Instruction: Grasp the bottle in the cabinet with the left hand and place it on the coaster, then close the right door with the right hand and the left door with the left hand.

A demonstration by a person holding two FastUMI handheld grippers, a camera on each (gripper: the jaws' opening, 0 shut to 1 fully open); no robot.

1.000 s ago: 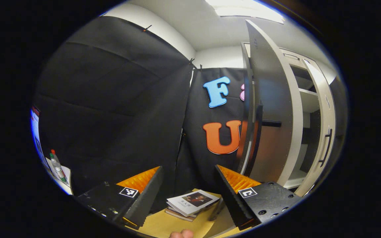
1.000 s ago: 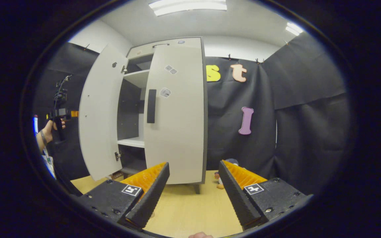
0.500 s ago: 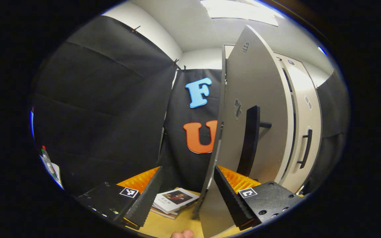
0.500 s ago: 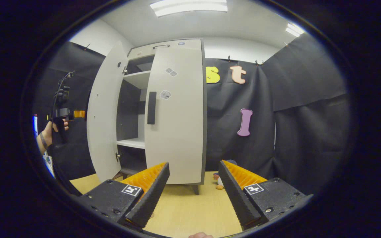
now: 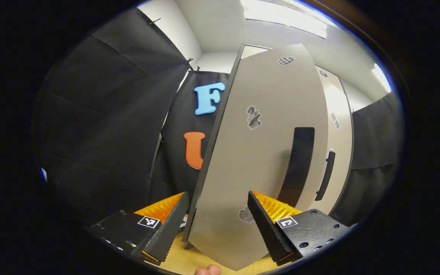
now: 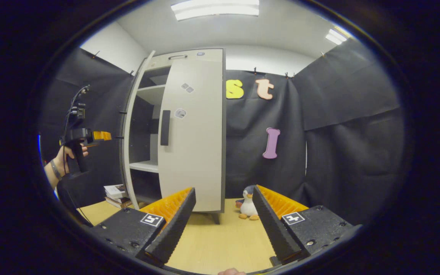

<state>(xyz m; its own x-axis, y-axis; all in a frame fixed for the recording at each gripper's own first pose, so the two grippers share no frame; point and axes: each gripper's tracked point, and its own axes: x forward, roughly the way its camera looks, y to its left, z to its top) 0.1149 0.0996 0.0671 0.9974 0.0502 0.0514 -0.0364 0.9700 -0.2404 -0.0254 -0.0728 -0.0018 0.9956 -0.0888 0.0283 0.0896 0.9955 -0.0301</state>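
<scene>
We see bright, even light from ceiling panels [image 6: 215, 8], which blow out to white glare in both views. The left door [image 5: 258, 152] carries a soft shadow beside its handle [image 5: 298, 164]. Straight lines bow at the edges; focus holds sharp throughout.

i see a pale grey left door [image 5: 266, 152] with a black handle [image 5: 298, 164], a light wooden worktop [image 6: 220, 244], a black-and-white toy penguin [image 6: 248, 204] with orange feet, and white shelves [image 6: 145, 166] inside the dark-edged cabinet [image 6: 178, 130].
</scene>
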